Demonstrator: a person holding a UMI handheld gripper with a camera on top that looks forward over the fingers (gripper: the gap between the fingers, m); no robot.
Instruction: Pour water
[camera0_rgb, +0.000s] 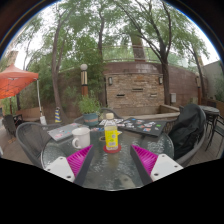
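A bottle (112, 134) with a yellow label and an orange cap stands upright on a round glass table (110, 170), on a small reddish coaster. A white cup (81, 137) stands to its left on the same table. My gripper (112, 160) is open, its two pink pads (79, 158) spread wide to either side. The bottle stands just ahead of the fingertips, roughly centred between them and untouched. Nothing is held.
Dark placemats or papers (143, 127) lie at the far side of the table. A black backpack (187, 130) sits on a chair at the right. A metal chair (28, 140) stands at the left, a red umbrella (14, 80) beyond it, a brick wall (135, 88) behind.
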